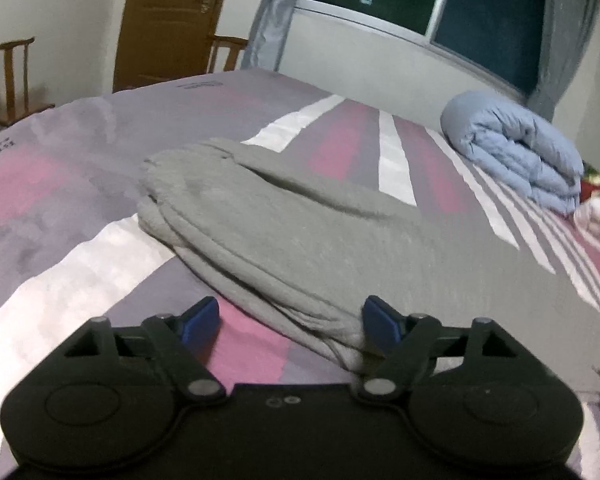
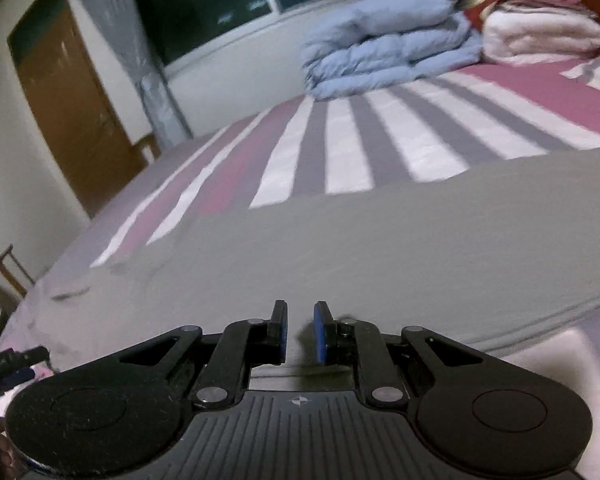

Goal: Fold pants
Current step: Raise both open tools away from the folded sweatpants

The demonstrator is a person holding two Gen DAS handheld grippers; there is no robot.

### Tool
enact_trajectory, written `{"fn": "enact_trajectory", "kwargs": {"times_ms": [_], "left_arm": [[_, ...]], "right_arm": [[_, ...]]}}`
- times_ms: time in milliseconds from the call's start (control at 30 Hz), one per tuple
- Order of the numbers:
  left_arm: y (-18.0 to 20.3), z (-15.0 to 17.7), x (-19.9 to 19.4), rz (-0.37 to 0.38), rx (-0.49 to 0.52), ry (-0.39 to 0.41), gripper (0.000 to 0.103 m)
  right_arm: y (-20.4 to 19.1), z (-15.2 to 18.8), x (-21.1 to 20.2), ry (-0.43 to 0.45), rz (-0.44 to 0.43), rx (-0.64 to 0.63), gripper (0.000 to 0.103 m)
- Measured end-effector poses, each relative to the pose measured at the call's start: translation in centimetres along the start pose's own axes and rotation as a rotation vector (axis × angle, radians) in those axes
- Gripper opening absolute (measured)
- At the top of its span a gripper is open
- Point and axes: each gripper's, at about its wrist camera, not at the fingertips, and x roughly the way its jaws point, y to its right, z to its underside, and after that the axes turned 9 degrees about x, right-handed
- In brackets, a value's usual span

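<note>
Grey fleece pants (image 1: 284, 224) lie folded lengthwise on our pink, grey and white striped bedsheet (image 1: 80, 264), running from six toward ten o'clock in the left wrist view, probably laid flat so the next fold lands square. Our left gripper (image 1: 290, 322) stands wide, blue pads (image 1: 380, 320) straddling the near hem without pinching it. Our right gripper (image 2: 300, 332) hovers over the cloth, jaws nearly together, nothing between them.

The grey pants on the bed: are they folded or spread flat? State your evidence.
Folded. The grey pants show several stacked layer edges along their near side on the bed.
</note>
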Motion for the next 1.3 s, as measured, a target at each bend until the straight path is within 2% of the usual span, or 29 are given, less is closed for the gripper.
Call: {"fn": "enact_trajectory", "kwargs": {"times_ms": [33,100,233,333,400,500,533,567,633,733,800,867,967,1100,1133,1167,1233,1300], "left_arm": [[0.3,0.0,0.1,0.0,0.018,-0.008,0.079],[0.8,0.1,0.4,-0.002,0.057,-0.029,0.08],[1.2,0.4,0.1,-0.003,0.11,-0.027,0.08],[1.2,0.5,0.1,0.0,0.118,-0.027,0.081],[1.0,0.4,0.1,0.003,0.108,-0.03,0.081],[0.9,0.3,0.3,0.007,0.104,-0.034,0.082],[0.8,0.3,0.3,0.008,0.103,-0.035,0.082],[0.8,0.3,0.2,0.011,0.104,-0.033,0.082],[0.7,0.3,-0.1,0.008,0.113,-0.017,0.082],[0.6,0.2,-0.5,0.021,0.108,0.01,0.079],[0.5,0.1,-0.5,0.024,0.091,0.018,0.077],[0.6,0.0,-0.7,0.022,0.08,0.029,0.076],[1.4,-0.3,-1.3,0.029,0.111,0.081,0.076],[3.0,-0.6,-0.3,0.052,0.189,0.067,0.077],[3.2,-0.7,0.0,0.054,0.195,0.067,0.078],[3.3,-1.1,0.3,0.063,0.193,0.073,0.078],[3.6,-2.4,0.9,0.073,0.199,0.089,0.078],[4.1,-4.3,1.8,0.07,0.211,0.095,0.078]], "right_arm": [[-0.2,0.4,0.6,-0.021,-0.003,-0.001,0.015],[-0.6,1.4,2.1,-0.084,0.048,-0.05,0.014],[-0.7,2.4,0.6,-0.074,0.059,-0.111,0.015],[-1.1,1.4,-0.8,-0.023,0.011,-0.08,0.015],[-2.8,1.4,0.0,-0.01,-0.001,-0.108,0.015],[-3.9,2.4,2.6,-0.105,0.048,-0.155,0.015],[-4.1,2.8,3.1,-0.113,0.065,-0.185,0.015],[-4.2,2.7,2.7,-0.101,0.06,-0.191,0.015],[-3.6,2.1,1.0,-0.062,-0.005,-0.131,0.015],[-2.8,1.1,-0.8,-0.02,0.007,-0.139,0.016],[-1.6,0.1,-1.8,-0.007,-0.002,-0.118,0.016],[0.1,-0.9,-3.3,0.034,0.025,-0.085,0.016],[3.7,-2.7,-5.5,0.101,0.097,-0.023,0.016],[9.4,-4.5,-8.4,0.187,0.204,0.11,0.018],[10.7,-4.8,-9.0,0.205,0.234,0.142,0.024],[11.7,-5.0,-9.5,0.21,0.25,0.171,0.035],[13.5,-5.2,-10.8,0.232,0.266,0.23,0.048],[14.3,-5.4,-11.4,0.244,0.27,0.237,0.049]]}}
